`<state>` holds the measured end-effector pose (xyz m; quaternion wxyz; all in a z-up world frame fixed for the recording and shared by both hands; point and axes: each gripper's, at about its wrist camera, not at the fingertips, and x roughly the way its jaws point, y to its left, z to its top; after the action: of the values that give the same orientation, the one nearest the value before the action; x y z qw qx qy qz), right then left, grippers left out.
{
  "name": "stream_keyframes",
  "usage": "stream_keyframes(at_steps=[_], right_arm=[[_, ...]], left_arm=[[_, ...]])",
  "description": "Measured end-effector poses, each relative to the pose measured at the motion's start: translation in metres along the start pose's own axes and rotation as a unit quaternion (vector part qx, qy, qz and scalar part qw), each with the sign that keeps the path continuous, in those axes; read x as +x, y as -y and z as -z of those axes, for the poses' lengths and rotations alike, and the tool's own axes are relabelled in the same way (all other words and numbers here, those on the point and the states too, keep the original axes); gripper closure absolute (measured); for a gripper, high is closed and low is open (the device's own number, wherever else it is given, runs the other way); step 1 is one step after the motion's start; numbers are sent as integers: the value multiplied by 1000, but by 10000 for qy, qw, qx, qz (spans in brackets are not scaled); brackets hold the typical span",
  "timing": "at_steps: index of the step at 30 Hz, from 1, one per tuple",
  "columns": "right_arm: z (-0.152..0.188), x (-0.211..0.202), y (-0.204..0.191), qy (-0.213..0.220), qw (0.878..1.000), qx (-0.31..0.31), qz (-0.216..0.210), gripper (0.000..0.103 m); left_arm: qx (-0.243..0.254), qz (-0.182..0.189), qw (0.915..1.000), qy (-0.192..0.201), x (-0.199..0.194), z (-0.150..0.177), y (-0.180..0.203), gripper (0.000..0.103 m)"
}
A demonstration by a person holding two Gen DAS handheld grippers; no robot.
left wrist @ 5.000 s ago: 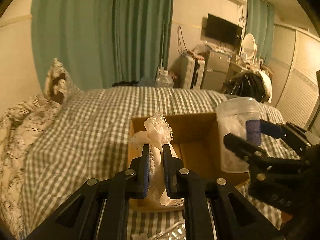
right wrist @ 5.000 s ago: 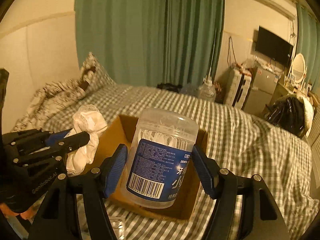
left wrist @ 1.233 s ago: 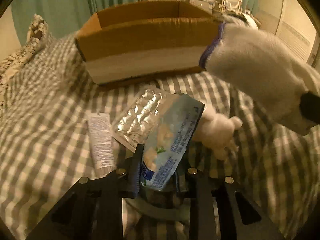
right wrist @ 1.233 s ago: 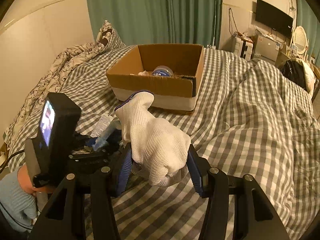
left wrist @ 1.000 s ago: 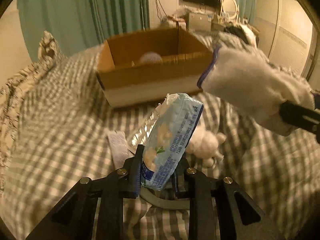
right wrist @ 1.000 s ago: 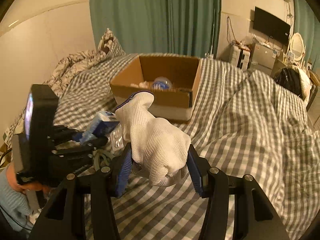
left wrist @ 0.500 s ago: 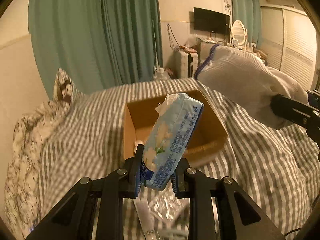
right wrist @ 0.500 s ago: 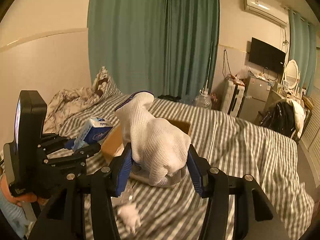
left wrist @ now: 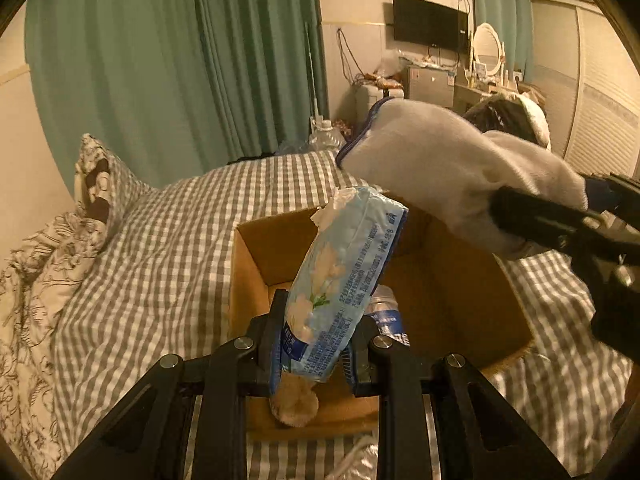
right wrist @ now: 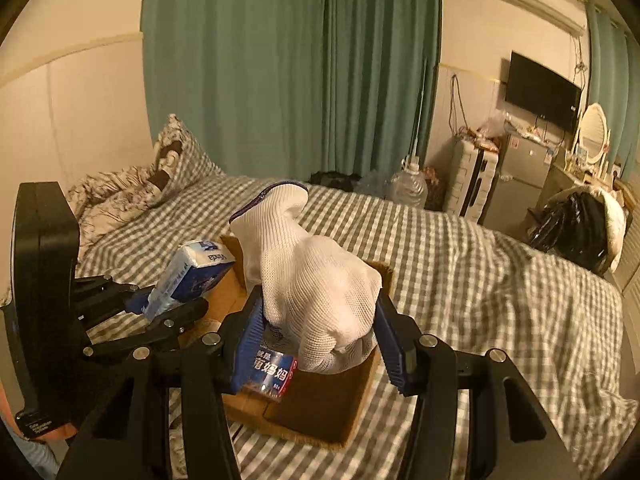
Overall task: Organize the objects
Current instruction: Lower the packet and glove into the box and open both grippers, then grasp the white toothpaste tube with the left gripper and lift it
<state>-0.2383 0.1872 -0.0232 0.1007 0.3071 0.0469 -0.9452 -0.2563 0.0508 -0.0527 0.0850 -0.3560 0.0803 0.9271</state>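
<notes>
My left gripper (left wrist: 314,344) is shut on a light blue tissue pack (left wrist: 344,276) and holds it upright over the open cardboard box (left wrist: 472,288) on the bed. My right gripper (right wrist: 318,336) is shut on a white knit glove (right wrist: 316,280) and holds it above the same box (right wrist: 320,412). The glove (left wrist: 452,172) shows at upper right in the left wrist view. The tissue pack (right wrist: 188,276) and left gripper (right wrist: 160,308) show at left in the right wrist view. A clear jar with a blue label (left wrist: 386,312) lies in the box.
The box stands on a grey checked bed cover (left wrist: 160,248). A patterned pillow (left wrist: 96,176) lies at the bed's left. A silver foil pack (left wrist: 360,460) lies before the box. Green curtains (right wrist: 288,60), a water jug (right wrist: 408,188) and furniture stand beyond the bed.
Both grippers have lifted their items from the bed cover and carried them forward to above the box. The box now lies directly below both.
</notes>
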Motion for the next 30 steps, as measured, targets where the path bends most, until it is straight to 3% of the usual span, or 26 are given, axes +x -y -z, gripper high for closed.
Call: stream_keyframes(at_steps=[3,7,8,9,11,14,22,30], right_arm=[[9,20,1,-132,9998,57,-127,47],[15,23,5,-144,9998,50,-140,31],[15,17,7,-61,9999,52,-94,28],[14,12,9,-3,10000,64,-67,26],[10,-3,12,130,9998,115,-46,24],[4,-26,14,285,9995,154,6,21],[-1,-100,4,562,9984,-64,86,20],[21,-165,-18,752,9965,-356,-75,16]], left_arm=[[-55,76,9999,-123,17,5,-2,79],[-156,210,9990,-356,30,15,-5,71],[-174,211,9988,-396,29,17,-6,63],[-177,191,9989,-390,27,17,-6,46],[-188,77,9995,-259,16,16,-4,31],[-193,9,9998,-89,-8,11,-5,21],[-305,-271,9989,226,-79,10,-20,20],[-883,-398,9949,282,-131,49,-44,20]])
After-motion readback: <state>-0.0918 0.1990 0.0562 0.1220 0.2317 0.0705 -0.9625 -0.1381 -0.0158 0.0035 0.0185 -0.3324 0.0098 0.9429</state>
